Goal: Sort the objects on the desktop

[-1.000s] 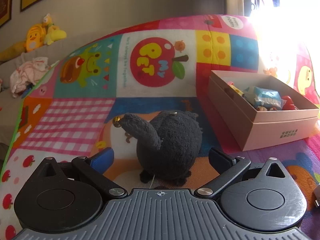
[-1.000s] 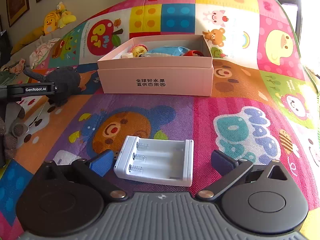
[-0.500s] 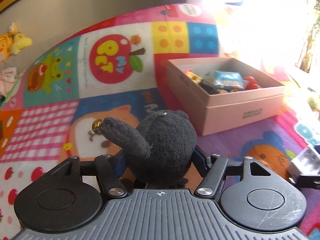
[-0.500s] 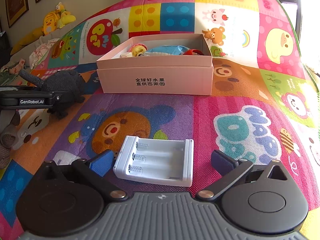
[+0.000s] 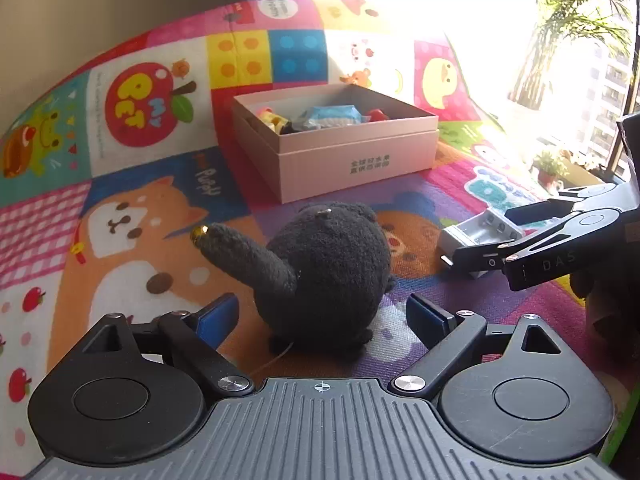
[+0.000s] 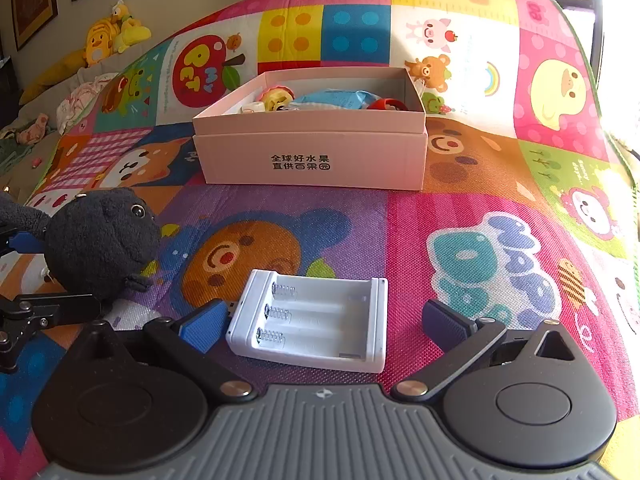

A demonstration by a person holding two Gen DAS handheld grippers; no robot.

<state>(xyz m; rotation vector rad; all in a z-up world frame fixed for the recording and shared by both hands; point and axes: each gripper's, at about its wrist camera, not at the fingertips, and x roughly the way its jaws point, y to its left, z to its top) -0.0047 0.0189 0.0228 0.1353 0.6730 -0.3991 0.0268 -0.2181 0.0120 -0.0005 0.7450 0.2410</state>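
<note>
A black plush toy (image 5: 328,272) rests on the colourful play mat between the wide-open fingers of my left gripper (image 5: 322,316); the pads stand apart from it. It also shows in the right wrist view (image 6: 100,240). A white battery holder (image 6: 312,320) lies on the mat between the open fingers of my right gripper (image 6: 324,324), untouched; it also shows in the left wrist view (image 5: 480,236). A pink cardboard box (image 6: 312,152) holding several small toys stands farther back, and appears in the left wrist view (image 5: 340,148).
The play mat (image 6: 500,200) covers the whole surface. Yellow plush toys (image 6: 108,36) and crumpled cloth (image 6: 80,96) lie on a sofa at the far left. My right gripper's fingers (image 5: 552,240) reach in from the right in the left wrist view.
My left gripper closed on the plush, carried it right toward the box and battery holder, then opened with the plush on the mat. My right gripper has not moved.
</note>
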